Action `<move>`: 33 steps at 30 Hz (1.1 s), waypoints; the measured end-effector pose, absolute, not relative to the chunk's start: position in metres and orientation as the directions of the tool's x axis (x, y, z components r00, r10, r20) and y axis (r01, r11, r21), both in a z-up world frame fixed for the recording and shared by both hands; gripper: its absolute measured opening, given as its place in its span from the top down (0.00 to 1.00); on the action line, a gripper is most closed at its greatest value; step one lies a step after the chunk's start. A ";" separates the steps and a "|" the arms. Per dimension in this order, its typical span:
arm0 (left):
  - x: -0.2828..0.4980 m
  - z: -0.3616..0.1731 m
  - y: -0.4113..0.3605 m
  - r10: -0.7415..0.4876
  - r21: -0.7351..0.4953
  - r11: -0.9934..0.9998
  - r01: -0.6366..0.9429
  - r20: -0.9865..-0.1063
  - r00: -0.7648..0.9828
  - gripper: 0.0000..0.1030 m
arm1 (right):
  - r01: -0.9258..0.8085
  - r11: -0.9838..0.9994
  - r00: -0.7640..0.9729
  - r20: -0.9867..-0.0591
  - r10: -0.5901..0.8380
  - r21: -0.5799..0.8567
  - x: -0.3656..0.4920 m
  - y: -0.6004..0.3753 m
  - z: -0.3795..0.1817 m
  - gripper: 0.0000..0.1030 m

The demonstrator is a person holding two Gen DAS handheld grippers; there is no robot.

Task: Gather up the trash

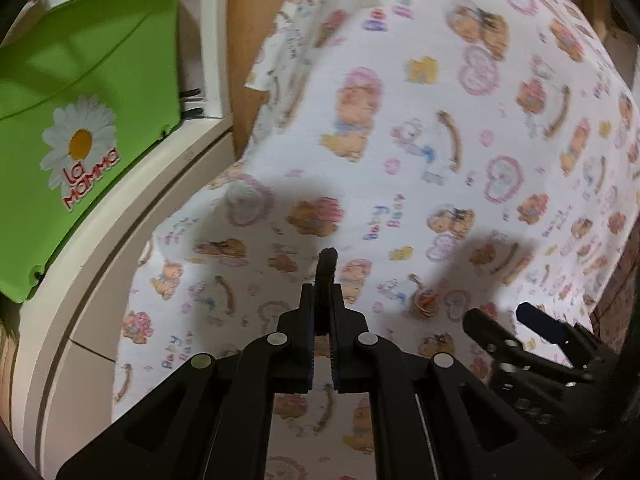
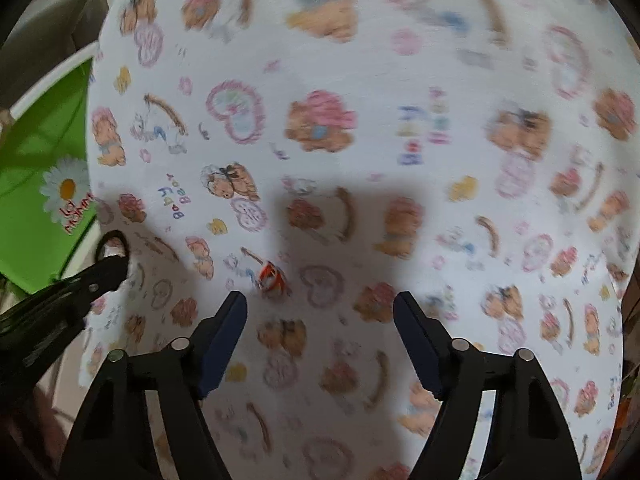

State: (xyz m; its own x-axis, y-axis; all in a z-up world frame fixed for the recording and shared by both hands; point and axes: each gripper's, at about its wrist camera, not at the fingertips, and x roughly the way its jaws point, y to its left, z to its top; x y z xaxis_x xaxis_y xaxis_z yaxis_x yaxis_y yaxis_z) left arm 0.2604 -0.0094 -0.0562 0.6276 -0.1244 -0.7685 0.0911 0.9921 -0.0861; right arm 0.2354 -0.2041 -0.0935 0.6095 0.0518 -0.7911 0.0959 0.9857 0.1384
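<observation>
A small orange-and-white crumpled wrapper (image 2: 271, 277) lies on the table's teddy-bear printed cloth (image 2: 360, 160). It also shows in the left wrist view (image 1: 424, 301). My right gripper (image 2: 320, 312) is open and empty, hovering just above the cloth with the wrapper slightly ahead and left of its left finger. My left gripper (image 1: 326, 280) is shut, with a thin black thing standing up between its fingertips; I cannot tell what it is. In the right wrist view the left gripper (image 2: 108, 268) sits at the left edge. A green bin (image 1: 80, 120) with a daisy logo stands to the left.
The green bin rests on a white ledge (image 1: 132, 216) beside the table. A wooden surface (image 1: 248, 20) rises behind the cloth. The right gripper (image 1: 532, 332) shows at the lower right of the left wrist view.
</observation>
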 end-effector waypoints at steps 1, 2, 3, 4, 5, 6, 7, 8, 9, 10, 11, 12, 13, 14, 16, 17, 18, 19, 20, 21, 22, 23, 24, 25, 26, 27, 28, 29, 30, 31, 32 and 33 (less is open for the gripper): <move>0.263 -0.056 -0.008 -0.108 -0.075 0.994 0.079 -0.774 0.625 0.95 | 0.108 0.987 0.606 -0.795 0.030 0.119 0.239 -0.200 -0.097 0.27; 0.265 -0.057 -0.009 -0.093 -0.061 0.996 0.072 -0.778 0.621 0.95 | 0.115 0.988 0.602 -0.798 0.012 0.102 0.243 -0.196 -0.101 0.28; 0.266 -0.056 -0.008 -0.084 -0.053 0.996 0.068 -0.777 0.623 0.95 | 0.116 0.988 0.595 -0.803 0.010 0.098 0.246 -0.193 -0.105 0.29; 0.267 -0.055 -0.006 -0.078 -0.051 0.997 0.062 -0.774 0.628 0.95 | 0.116 0.988 0.590 -0.807 0.015 0.103 0.249 -0.191 -0.107 0.29; 0.268 -0.053 -0.002 -0.072 -0.050 0.997 0.053 -0.771 0.633 0.95 | 0.117 0.987 0.584 -0.812 0.019 0.108 0.252 -0.189 -0.110 0.32; 0.268 -0.052 0.000 -0.068 -0.050 0.998 0.046 -0.770 0.635 0.95 | 0.118 0.987 0.580 -0.814 0.018 0.106 0.254 -0.186 -0.113 0.35; 0.269 -0.052 0.001 -0.066 -0.051 0.998 0.042 -0.770 0.635 0.95 | 0.120 0.988 0.580 -0.815 0.011 0.100 0.256 -0.184 -0.115 0.38; 0.269 -0.051 0.003 -0.066 -0.052 0.998 0.040 -0.770 0.635 0.95 | 0.126 0.988 0.580 -0.815 -0.001 0.089 0.259 -0.182 -0.117 0.41; 0.270 -0.051 0.003 -0.063 -0.050 0.998 0.037 -0.770 0.635 0.95 | 0.134 0.988 0.582 -0.813 -0.019 0.073 0.262 -0.179 -0.118 0.44; 0.271 -0.052 0.003 -0.058 -0.046 0.998 0.035 -0.771 0.634 0.95 | 0.136 0.988 0.585 -0.811 -0.025 0.067 0.264 -0.176 -0.119 0.46; 0.271 -0.052 0.003 -0.053 -0.041 0.999 0.035 -0.771 0.634 0.95 | 0.135 0.989 0.588 -0.808 -0.028 0.064 0.265 -0.174 -0.120 0.50; 0.269 -0.052 0.002 -0.051 -0.039 0.999 0.034 -0.770 0.636 0.95 | 0.137 0.989 0.587 -0.809 -0.029 0.064 0.268 -0.171 -0.122 0.54; 0.269 -0.052 0.003 -0.051 -0.040 0.999 0.032 -0.770 0.636 0.95 | 0.139 0.988 0.583 -0.812 -0.025 0.069 0.271 -0.168 -0.124 0.55; 0.270 -0.051 0.003 -0.053 -0.045 0.999 0.029 -0.771 0.634 0.95 | 0.139 0.987 0.582 -0.813 -0.017 0.079 0.273 -0.165 -0.127 0.60; 0.270 -0.051 0.005 -0.061 -0.059 0.998 0.024 -0.773 0.632 0.95 | 0.149 0.985 0.591 -0.807 -0.022 0.082 0.275 -0.161 -0.130 0.63; 0.271 -0.051 0.006 -0.065 -0.066 0.998 0.021 -0.772 0.632 0.95 | 0.158 0.985 0.594 -0.804 -0.042 0.064 0.277 -0.156 -0.133 0.65; 0.271 -0.051 0.007 -0.066 -0.070 0.997 0.019 -0.771 0.634 0.95 | 0.163 0.986 0.596 -0.801 -0.064 0.042 0.278 -0.154 -0.134 0.67; 0.271 -0.051 0.007 -0.065 -0.069 0.997 0.019 -0.770 0.635 0.95 | 0.157 0.987 0.600 -0.796 -0.073 0.029 0.277 -0.151 -0.137 0.70; 0.271 -0.051 0.007 -0.064 -0.064 0.998 0.023 -0.769 0.637 0.95 | 0.145 0.989 0.605 -0.793 -0.066 0.028 0.275 -0.149 -0.137 0.78; 0.271 -0.051 0.006 -0.061 -0.057 0.998 0.027 -0.767 0.639 0.95 | 0.129 0.991 0.607 -0.793 -0.059 0.025 0.275 -0.146 -0.137 0.88; 0.270 -0.050 0.004 -0.057 -0.049 0.998 0.030 -0.764 0.642 0.95 | 0.112 0.994 0.610 -0.790 -0.059 0.012 0.274 -0.143 -0.138 0.91; 0.269 -0.050 0.003 -0.056 -0.045 0.998 0.033 -0.763 0.644 0.95 | 0.100 0.995 0.614 -0.787 -0.063 -0.002 0.273 -0.140 -0.137 0.93; 0.268 -0.049 0.003 -0.062 -0.049 0.998 0.038 -0.764 0.643 0.95 | 0.090 0.996 0.619 -0.782 -0.071 -0.018 0.270 -0.138 -0.136 0.96; 0.268 -0.049 0.003 -0.075 -0.063 0.997 0.042 -0.766 0.639 0.95 | 0.083 0.996 0.624 -0.778 -0.075 -0.029 0.268 -0.135 -0.136 0.96; 0.267 -0.049 0.004 -0.088 -0.078 0.996 0.043 -0.767 0.635 0.95 | 0.078 0.997 0.628 -0.775 -0.072 -0.029 0.266 -0.135 -0.135 0.97; 0.267 -0.049 0.005 -0.096 -0.090 0.995 0.041 -0.768 0.633 0.95 | 0.084 0.996 0.629 -0.773 -0.078 -0.032 0.263 -0.136 -0.134 0.98; 0.266 -0.048 0.006 -0.097 -0.093 0.995 0.039 -0.768 0.634 0.95 | 0.091 0.995 0.630 -0.772 -0.087 -0.038 0.260 -0.138 -0.133 0.98; 0.266 -0.048 0.007 -0.092 -0.090 0.995 0.036 -0.767 0.635 0.95 | 0.090 0.995 0.632 -0.770 -0.083 -0.034 0.257 -0.140 -0.131 0.98; 0.266 -0.048 0.008 -0.085 -0.082 0.996 0.034 -0.767 0.637 0.94 | 0.084 0.996 0.634 -0.771 -0.066 -0.016 0.254 -0.144 -0.129 0.98; 0.265 -0.048 0.008 -0.074 -0.070 0.997 0.032 -0.764 0.641 0.94 | 0.080 0.997 0.633 -0.773 -0.041 0.012 0.252 -0.148 -0.127 0.98; 0.265 -0.048 0.009 -0.065 -0.061 0.998 0.028 -0.762 0.644 0.94 | 0.079 0.996 0.629 -0.777 -0.014 0.046 0.250 -0.155 -0.124 0.98; 0.264 -0.048 0.009 -0.060 -0.058 0.998 0.025 -0.761 0.646 0.94 | 0.079 0.994 0.624 -0.781 0.011 0.077 0.250 -0.164 -0.122 0.98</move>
State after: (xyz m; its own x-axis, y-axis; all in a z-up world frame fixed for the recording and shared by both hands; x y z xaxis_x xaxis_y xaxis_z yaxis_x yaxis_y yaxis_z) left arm 0.2640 0.0091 -0.0479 0.6456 -0.0603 -0.7613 0.0246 0.9980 -0.0581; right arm 0.2499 -0.1640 -0.1225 0.6239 0.0107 -0.7814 0.0788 0.9939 0.0766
